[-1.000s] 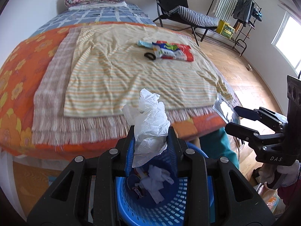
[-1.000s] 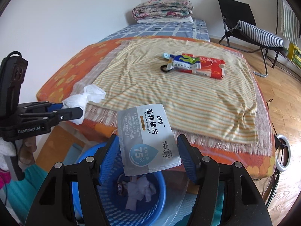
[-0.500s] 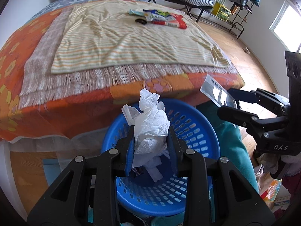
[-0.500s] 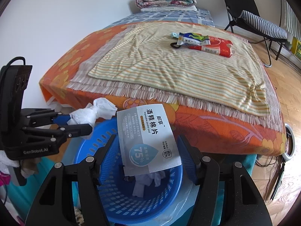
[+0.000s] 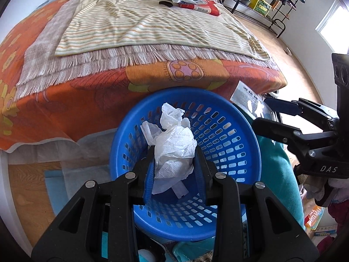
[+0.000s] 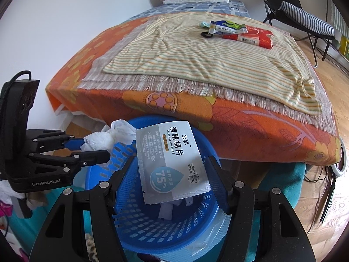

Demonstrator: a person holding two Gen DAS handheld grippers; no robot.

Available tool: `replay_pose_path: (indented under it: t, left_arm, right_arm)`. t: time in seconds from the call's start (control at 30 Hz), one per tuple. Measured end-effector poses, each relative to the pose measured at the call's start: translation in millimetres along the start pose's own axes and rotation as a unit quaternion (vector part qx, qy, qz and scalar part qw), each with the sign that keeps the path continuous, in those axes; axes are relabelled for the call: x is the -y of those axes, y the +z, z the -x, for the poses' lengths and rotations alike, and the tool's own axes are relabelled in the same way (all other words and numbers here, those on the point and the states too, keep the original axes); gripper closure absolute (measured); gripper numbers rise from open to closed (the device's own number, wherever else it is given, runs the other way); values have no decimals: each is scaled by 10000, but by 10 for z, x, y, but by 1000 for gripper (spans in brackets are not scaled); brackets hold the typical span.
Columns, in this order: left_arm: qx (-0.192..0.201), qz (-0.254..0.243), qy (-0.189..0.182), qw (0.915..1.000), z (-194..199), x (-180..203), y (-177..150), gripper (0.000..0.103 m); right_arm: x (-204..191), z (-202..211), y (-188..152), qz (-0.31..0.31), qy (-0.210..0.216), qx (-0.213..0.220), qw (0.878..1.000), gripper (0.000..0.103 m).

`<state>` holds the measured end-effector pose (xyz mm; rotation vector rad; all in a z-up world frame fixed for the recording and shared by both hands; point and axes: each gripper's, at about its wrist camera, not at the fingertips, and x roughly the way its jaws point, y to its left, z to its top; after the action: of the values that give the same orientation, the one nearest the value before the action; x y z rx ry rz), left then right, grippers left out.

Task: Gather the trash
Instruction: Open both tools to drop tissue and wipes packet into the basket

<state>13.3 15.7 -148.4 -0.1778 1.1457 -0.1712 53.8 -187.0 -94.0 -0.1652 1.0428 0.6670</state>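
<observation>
My left gripper (image 5: 174, 152) is shut on a crumpled white tissue (image 5: 174, 146) and holds it above the blue perforated basket (image 5: 231, 135). In the right wrist view the left gripper (image 6: 96, 147) holds the tissue (image 6: 109, 135) over the basket's left rim. My right gripper (image 6: 170, 166) is shut on a grey alcohol pad packet (image 6: 172, 161) above the basket (image 6: 157, 229). In the left wrist view it (image 5: 259, 115) holds the packet (image 5: 246, 100) at the basket's right rim. White scraps (image 6: 174, 207) lie in the basket.
The bed (image 5: 87, 100) with an orange flowered cover and a striped blanket (image 6: 207, 52) stands just behind the basket. Snack wrappers and a red pack (image 6: 246, 36) lie on the blanket far back. A black folding chair (image 6: 294, 15) stands at the right. Teal cloth (image 5: 277, 170) lies beside the basket.
Both grippers have come down and back from over the bed to above the basket, each keeping hold of its piece of trash. The basket now fills the lower view.
</observation>
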Motion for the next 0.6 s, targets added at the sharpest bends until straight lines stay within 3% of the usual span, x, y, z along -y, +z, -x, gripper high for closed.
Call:
replay_pose_path:
  t: [0.1,0.17,0.43,0.53,0.6]
  left_arm:
    - [-40,4,16,10000,-14,1,-16,70]
    - [-60,53,43,10000,-25,-10,-18,59]
    - [-139,115,54,9998,-63,-35,-9,58]
    - [-145,149,42,9998,-66,-49,-21,45]
    - [-130,158,44,9998,-67,-50,-22,44]
  right_arm:
    - [-14,-36,-30,-11,5,-67,10000,40]
    - [-19,-53,-45,-24,10,-106,9999,40]
    - [8,-126,-55,-137,-44,-309,9994,39]
    - [29,-137,-52,-190,-53,-337,9992,39]
    - [37,-140,-52,-207,-54,-349,9992,39]
